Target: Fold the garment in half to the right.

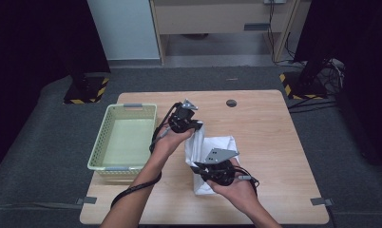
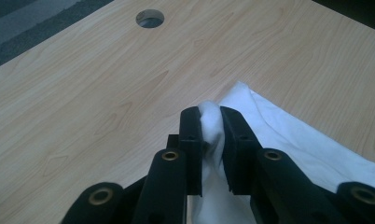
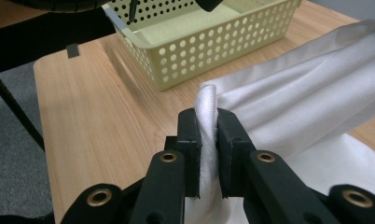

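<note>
Handling: soft white cloth, two-gripper job, judged from how it hangs.
counter (image 1: 255,118): pale wood, bare around the work; hole near the far edge.
basket (image 1: 98,142): yellow, perforated, empty, at the left of the counter, apart from the cloth.
cloth (image 1: 221,142): mid-counter, part lying flat, left edge lifted and draped between the two grippers. Looks light, limp, no stiffness; sags wherever unsupported. Not fragile, probably grippy enough.
left gripper (image 2: 211,135): jaws nearly closed, pinching a bunched corner at the far end.
right gripper (image 3: 208,140): jaws nearly closed on a folded hem at the near end.
grip advice: take corners or hems, keep the span taut.
</note>
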The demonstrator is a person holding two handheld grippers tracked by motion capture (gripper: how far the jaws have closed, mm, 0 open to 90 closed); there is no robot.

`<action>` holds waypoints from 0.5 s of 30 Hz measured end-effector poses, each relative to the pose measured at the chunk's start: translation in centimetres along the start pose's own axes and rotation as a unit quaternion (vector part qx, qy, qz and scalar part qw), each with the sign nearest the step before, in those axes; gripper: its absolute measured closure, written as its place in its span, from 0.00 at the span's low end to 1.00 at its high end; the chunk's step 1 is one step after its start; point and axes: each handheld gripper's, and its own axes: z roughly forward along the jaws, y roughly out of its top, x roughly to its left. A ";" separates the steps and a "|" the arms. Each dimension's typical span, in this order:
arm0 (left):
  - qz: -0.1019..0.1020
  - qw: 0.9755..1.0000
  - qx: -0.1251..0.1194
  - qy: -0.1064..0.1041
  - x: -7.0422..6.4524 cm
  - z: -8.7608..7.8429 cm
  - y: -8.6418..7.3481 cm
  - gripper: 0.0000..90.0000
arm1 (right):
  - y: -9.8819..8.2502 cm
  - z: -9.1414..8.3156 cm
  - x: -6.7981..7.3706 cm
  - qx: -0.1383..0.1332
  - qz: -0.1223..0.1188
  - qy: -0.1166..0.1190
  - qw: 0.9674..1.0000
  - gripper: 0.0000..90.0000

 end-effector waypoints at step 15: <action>0.000 1.000 0.003 -0.004 -0.9 1.9 0.7 0.89 | -1.7 -1.1 -1.4 0.004 0.018 -0.011 1.000 0.90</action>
